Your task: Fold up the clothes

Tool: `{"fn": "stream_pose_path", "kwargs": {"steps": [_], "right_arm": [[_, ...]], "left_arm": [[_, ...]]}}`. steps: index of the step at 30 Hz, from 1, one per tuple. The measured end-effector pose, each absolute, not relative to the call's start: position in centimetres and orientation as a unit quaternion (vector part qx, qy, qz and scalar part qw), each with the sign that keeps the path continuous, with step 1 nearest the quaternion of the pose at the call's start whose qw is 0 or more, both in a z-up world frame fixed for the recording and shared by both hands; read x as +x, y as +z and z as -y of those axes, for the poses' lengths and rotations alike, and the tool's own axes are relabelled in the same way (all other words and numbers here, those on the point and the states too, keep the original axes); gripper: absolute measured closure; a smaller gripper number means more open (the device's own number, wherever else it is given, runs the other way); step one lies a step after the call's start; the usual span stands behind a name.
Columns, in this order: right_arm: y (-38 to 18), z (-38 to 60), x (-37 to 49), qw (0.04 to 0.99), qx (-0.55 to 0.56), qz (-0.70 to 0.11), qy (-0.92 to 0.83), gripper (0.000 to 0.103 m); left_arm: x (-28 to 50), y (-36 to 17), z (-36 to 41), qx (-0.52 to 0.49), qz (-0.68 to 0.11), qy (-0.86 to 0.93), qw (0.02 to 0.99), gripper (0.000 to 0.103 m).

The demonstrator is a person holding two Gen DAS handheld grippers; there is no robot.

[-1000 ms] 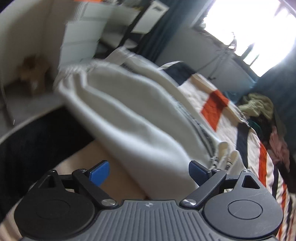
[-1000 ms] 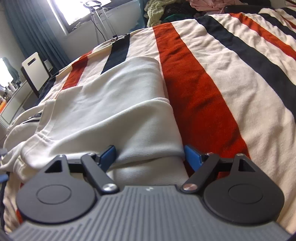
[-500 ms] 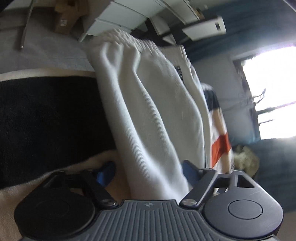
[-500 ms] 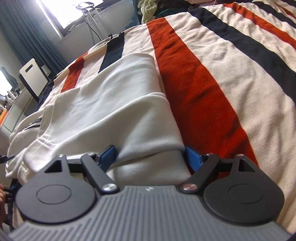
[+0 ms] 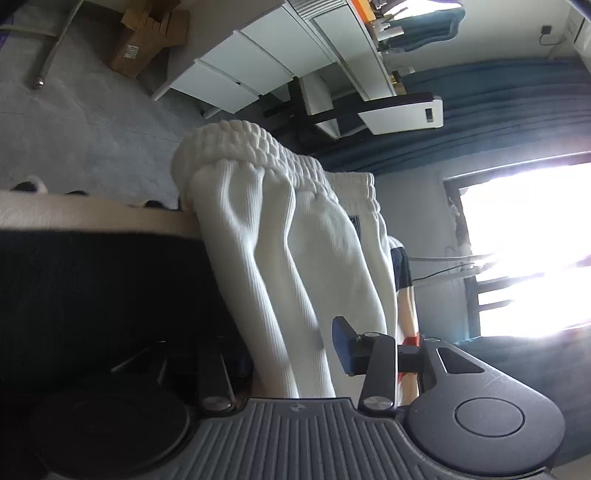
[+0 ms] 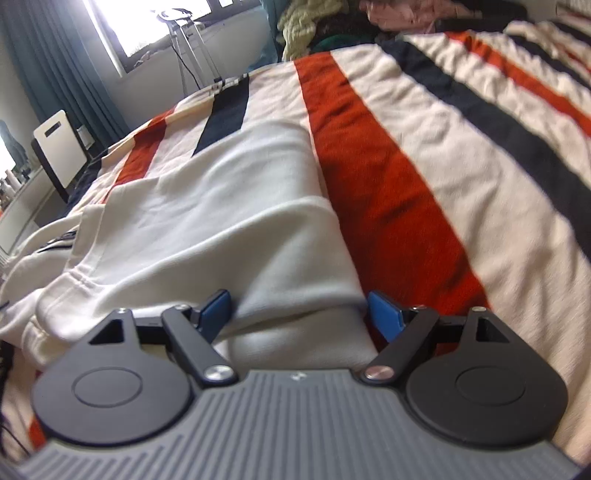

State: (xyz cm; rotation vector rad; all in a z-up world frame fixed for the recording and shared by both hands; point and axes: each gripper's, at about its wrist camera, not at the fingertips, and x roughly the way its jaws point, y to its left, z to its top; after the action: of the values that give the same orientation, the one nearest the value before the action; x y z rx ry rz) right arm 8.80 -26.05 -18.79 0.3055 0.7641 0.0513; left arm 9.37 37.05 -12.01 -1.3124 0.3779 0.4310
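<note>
The white trousers [image 6: 229,229] lie on the striped blanket [image 6: 443,155] of a bed, one folded end reaching back between the blue pads of the right gripper [image 6: 301,312]. Its jaws stand wide apart on either side of the cloth, not pinching it.

Only the left wrist view shows the gathered elastic waistband [image 5: 258,147], which hangs past the edge of the bed, and the ribbed cloth running from it into the left gripper [image 5: 291,354]. One blue pad [image 5: 341,347] is plain to see, just beside the cloth; the other finger is lost in shadow, so I cannot tell whether this gripper pinches the trousers.

That view also takes in white drawers [image 5: 243,66], a cardboard box [image 5: 147,37] with a small unreadable label, and blue curtains [image 5: 498,110]. The right wrist view alone shows a heap of clothes [image 6: 332,26] at the far end of the bed.
</note>
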Motion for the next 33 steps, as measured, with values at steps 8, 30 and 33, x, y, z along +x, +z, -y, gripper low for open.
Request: {"fn": "stream_pose_path", "kwargs": {"steps": [8, 30, 33], "right_arm": [[-15.6, 25.4, 6.9, 0.964, 0.095, -0.246, 0.030, 0.020], [-16.9, 32.3, 8.5, 0.912, 0.260, -0.314, -0.041, 0.020], [-17.5, 34.5, 8.5, 0.895, 0.306, -0.316, -0.067, 0.020]], "left_arm": [[13.1, -10.0, -37.9, -0.471, -0.202, 0.247, 0.822, 0.080], [16.7, 6.7, -2.8, 0.055, -0.114, 0.049, 0.991, 0.094], [15.7, 3.9, 3.9, 0.070, -0.112, 0.020, 0.991, 0.094]]}}
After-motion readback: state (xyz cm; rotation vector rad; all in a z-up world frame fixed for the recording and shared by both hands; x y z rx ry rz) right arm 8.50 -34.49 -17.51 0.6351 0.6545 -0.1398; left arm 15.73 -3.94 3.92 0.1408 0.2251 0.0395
